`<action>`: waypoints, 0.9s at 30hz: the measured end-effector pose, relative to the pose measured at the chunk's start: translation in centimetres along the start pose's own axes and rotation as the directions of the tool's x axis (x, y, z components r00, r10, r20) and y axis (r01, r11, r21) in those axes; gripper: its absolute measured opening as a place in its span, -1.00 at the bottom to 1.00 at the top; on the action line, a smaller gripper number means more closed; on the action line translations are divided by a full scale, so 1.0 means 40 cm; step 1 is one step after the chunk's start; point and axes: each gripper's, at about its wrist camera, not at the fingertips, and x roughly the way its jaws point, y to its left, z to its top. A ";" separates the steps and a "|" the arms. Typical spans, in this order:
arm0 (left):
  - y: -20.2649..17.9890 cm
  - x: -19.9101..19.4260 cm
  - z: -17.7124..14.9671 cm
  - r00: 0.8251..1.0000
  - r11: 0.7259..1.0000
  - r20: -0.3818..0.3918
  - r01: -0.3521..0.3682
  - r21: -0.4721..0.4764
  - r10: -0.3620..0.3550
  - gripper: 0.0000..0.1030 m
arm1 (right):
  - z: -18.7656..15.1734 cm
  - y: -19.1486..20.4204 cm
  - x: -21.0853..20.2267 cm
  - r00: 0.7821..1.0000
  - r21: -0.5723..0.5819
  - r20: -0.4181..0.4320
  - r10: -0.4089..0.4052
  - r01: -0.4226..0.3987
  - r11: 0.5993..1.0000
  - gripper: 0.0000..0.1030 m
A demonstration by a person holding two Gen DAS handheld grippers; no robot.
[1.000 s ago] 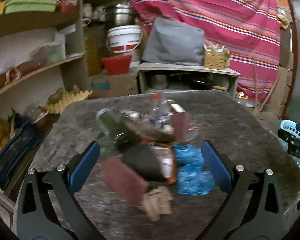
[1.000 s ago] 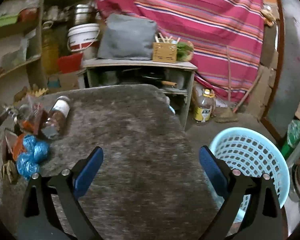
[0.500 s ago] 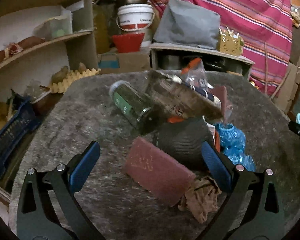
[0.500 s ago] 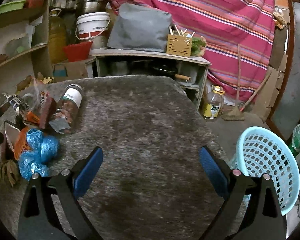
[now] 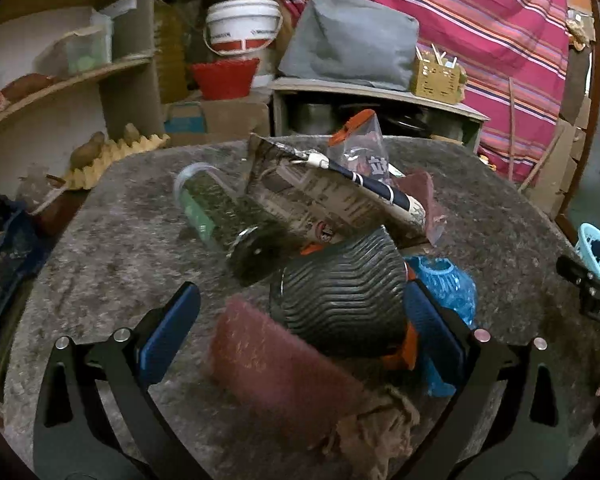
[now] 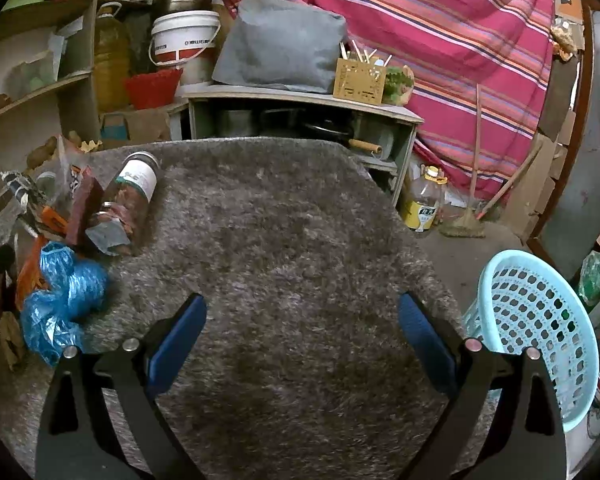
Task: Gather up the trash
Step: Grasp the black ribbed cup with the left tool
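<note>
Looks like the reach-in step: left tongs [image 5: 296,320] gape wide around the black ribbed pouch [image 5: 340,284] in the trash heap near the desk's [image 6: 300,220] left edge. Right tongs [image 6: 302,336] hang spread and empty. Next it needs a squeeze, then a carry to the blue basket [image 6: 540,320] off the right edge.

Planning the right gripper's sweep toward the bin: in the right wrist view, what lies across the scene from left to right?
Blue plastic bag → jar with white label → bare grey carpeted tabletop → yellow-labelled bottle on the floor → light blue basket.
</note>
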 end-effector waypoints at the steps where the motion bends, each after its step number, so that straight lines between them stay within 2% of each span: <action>1: 0.000 0.014 0.007 1.000 1.000 -0.020 0.010 -0.007 -0.010 0.92 | -0.001 0.002 0.004 1.000 0.001 -0.006 0.004 -0.004 1.000 0.84; 7: 0.003 0.070 0.018 0.993 0.995 -0.092 0.072 -0.070 -0.078 0.92 | -0.004 0.012 0.009 1.000 -0.011 -0.012 0.009 -0.009 1.000 0.84; 12: -0.022 0.073 0.027 0.991 0.996 -0.101 0.082 -0.042 -0.086 0.89 | -0.004 0.006 0.010 1.000 0.006 -0.016 0.013 -0.013 1.000 0.84; 17: -0.067 0.089 0.021 0.993 0.999 -0.116 0.035 0.032 -0.031 0.88 | -0.003 0.005 0.010 1.000 0.002 -0.015 0.013 -0.013 1.000 0.84; 20: -0.071 0.107 0.026 0.990 0.999 -0.137 0.026 0.037 -0.021 0.67 | -0.001 0.004 0.010 1.000 0.000 -0.016 0.014 -0.014 1.000 0.84; 21: -0.068 0.113 0.027 0.988 0.999 -0.151 0.029 0.031 -0.024 0.45 | 0.000 0.001 0.010 1.000 0.001 -0.016 0.014 -0.014 1.000 0.84; 24: -0.058 0.119 0.028 0.985 0.998 -0.165 0.060 0.008 -0.058 0.40 | 0.001 0.001 0.009 1.000 0.005 -0.015 0.014 -0.013 1.000 0.84; 27: -0.056 0.088 0.032 0.991 0.999 -0.129 0.040 0.024 -0.037 0.40 | 0.005 -0.004 0.003 1.000 0.012 -0.006 0.011 -0.011 1.000 0.84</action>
